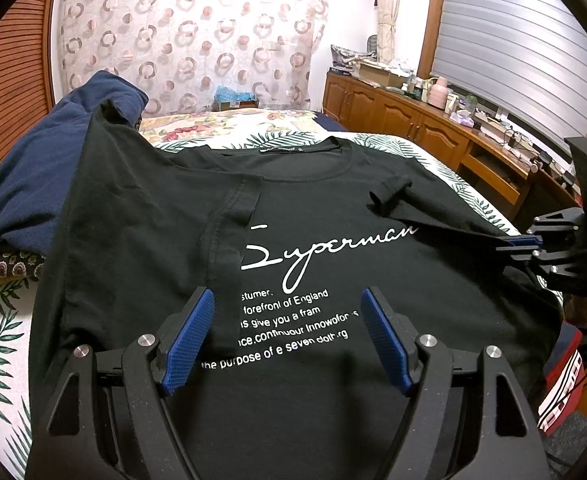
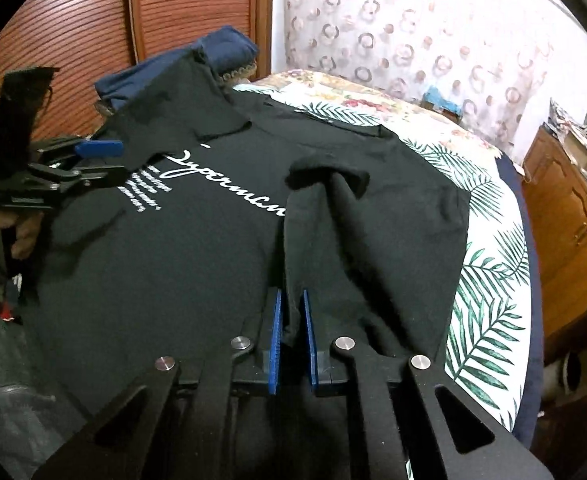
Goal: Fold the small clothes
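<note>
Both right gripper (image 2: 292, 316) jaws pinch a black T-shirt (image 2: 197, 264) fold.

The T-shirt (image 1: 317, 216) lies flat on the bed (image 1: 449, 172), neck toward the far curtain (image 1: 189, 40). A folded garment (image 1: 25, 168) sits at its left shoulder, partly under the left sleeve. Both side edges are turned inward over the chest. A cabinet (image 1: 405, 120) runs along the bed's right.

A leaf-print bedcover (image 1: 449, 176) lies on the bed, a circle-patterned curtain (image 1: 197, 36) hangs behind, and a wooden cabinet (image 1: 405, 124) with clutter stands at the right
</note>
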{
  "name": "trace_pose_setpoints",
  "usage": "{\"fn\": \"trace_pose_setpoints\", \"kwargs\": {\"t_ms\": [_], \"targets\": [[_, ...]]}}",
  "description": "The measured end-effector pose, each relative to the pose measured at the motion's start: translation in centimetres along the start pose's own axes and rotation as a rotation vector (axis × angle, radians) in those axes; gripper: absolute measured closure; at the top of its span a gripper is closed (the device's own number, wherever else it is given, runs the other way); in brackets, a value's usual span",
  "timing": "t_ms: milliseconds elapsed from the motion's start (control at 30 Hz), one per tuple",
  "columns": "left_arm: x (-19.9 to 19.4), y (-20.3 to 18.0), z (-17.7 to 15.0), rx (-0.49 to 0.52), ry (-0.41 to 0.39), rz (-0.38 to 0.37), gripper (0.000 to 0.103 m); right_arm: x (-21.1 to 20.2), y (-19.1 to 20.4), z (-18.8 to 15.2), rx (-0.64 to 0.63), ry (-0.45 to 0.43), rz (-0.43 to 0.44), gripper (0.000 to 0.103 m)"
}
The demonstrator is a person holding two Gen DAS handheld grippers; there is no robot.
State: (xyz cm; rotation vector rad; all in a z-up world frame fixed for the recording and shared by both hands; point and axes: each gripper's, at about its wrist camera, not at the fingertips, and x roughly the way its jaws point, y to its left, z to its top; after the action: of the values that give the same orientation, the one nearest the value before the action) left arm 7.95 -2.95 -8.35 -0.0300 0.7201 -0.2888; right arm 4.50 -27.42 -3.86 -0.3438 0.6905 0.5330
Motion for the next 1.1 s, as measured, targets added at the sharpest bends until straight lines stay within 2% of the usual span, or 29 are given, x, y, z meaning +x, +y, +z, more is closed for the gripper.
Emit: {"fn": "trace_pose_setpoints", "kwargs": {"t_ms": [200,267,300,400,467,500,667,967,1100], "targets": [[0.0,-0.1,0.0,0.003,0.0,-0.003,0.026,-0.1,0.4,-0.6,0.001,0.01,0.009,0.092],[0.1,-0.3,0.1,0.01,0.002,-0.005,0.026,-0.1,0.5,-0.5,0.001,0.002,-0.027,0.082],[0.1,-0.4,0.3,0.016,0.004,-0.005,0.026,-0.2,0.4,-0.4,0.014,0.0,-0.04,0.081],[0.0,-0.9,0.7,0.037,0.0,-0.011,0.026,-0.7,0.0,-0.1,0.041,-0.022,-0.025,0.071],[0.1,-1.3,1.1,0.053,0.001,-0.017,0.026,-1.2,-0.3,0.0,0.05,-0.044,-0.042,0.054],[0.1,-1.6,1.3,0.061,0.001,-0.02,0.026,-1.5,-0.5,0.1,0.06,-0.055,-0.042,0.052],[1.1,-3.4,2.6,0.118,0.011,-0.042,0.026,-2.0,-2.2,-0.5,0.109,-0.081,-0.076,0.051],[3.6,-6.5,5.4,0.231,0.025,-0.065,0.026,0.7,-5.8,-2.6,0.212,0.002,-0.179,0.051],[4.9,-7.4,6.6,0.257,0.039,-0.082,0.026,1.1,-6.2,-2.9,0.243,0.004,-0.181,0.051]]}}
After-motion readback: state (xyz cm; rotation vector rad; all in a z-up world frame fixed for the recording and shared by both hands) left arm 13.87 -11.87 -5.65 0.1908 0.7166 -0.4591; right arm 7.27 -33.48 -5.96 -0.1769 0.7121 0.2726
